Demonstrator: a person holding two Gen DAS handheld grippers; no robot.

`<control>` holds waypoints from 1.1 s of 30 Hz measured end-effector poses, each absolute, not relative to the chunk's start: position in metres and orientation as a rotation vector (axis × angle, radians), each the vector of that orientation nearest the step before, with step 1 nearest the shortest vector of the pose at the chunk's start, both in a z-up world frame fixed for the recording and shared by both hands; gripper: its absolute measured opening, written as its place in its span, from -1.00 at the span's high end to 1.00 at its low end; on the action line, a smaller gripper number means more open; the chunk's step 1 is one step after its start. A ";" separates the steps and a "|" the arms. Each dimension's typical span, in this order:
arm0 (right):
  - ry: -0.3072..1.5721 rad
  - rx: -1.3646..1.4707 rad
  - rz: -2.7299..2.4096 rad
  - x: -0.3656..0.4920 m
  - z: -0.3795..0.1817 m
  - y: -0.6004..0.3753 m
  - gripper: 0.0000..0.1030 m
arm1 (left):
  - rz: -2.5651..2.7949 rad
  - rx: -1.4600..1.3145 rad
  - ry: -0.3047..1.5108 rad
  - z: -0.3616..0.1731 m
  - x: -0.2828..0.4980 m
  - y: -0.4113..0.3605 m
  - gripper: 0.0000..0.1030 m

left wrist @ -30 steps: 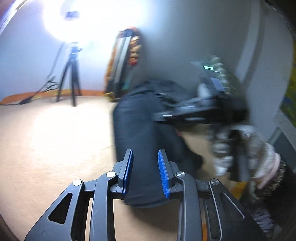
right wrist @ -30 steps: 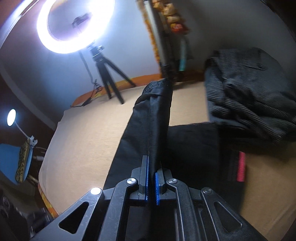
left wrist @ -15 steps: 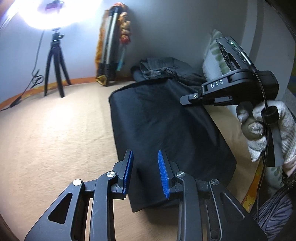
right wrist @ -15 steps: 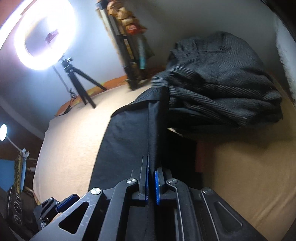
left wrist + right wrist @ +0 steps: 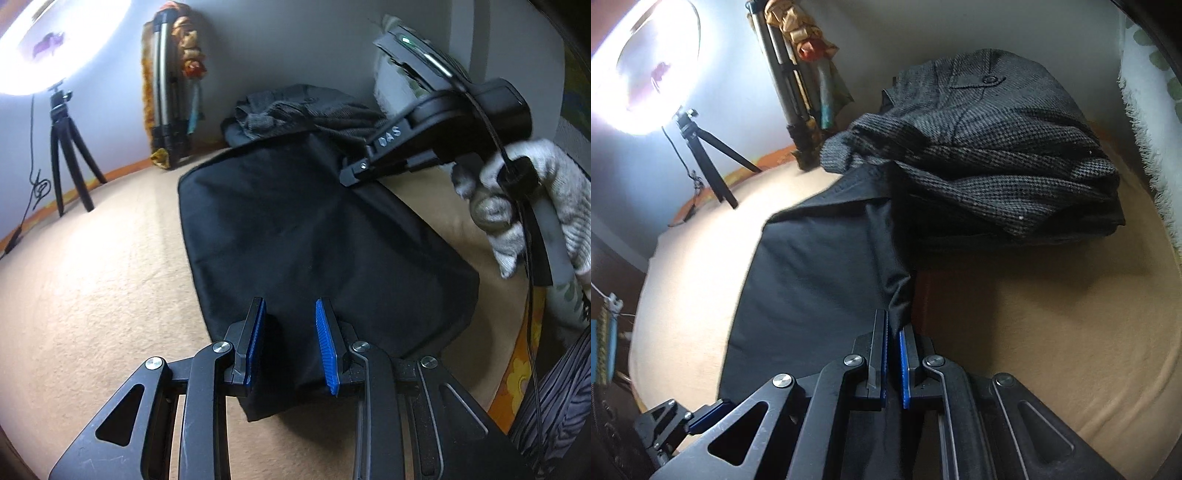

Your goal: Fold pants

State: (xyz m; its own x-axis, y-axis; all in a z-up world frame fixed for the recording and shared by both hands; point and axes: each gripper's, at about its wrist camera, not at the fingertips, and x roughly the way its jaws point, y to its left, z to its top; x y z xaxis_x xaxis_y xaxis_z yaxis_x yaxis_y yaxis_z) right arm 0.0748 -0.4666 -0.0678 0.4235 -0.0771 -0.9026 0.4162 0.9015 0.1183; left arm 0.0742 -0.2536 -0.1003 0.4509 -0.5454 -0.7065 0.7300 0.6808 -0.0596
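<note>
Tan bedding (image 5: 92,295) covers the bed, and the black pants (image 5: 303,229) lie folded near its far edge, touching a grey pile of clothes (image 5: 990,147). Right gripper (image 5: 893,332) pinches the pants' edge tight. Left gripper (image 5: 290,325) is loose, fingers apart over the cloth. A hard pull could undo the fold.
</note>
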 end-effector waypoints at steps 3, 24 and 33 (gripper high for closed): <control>1.111 0.316 -0.326 0.077 -0.073 -0.468 0.95 | -0.812 0.298 0.763 -0.102 0.069 -0.256 0.50; 1.044 0.318 -0.184 0.047 -0.053 -0.484 -0.54 | -0.834 0.128 0.801 -0.061 0.063 -0.217 0.16; 1.095 0.416 -0.122 0.059 -0.093 -0.499 -0.63 | -0.735 -0.075 0.952 -0.077 0.126 -0.198 0.15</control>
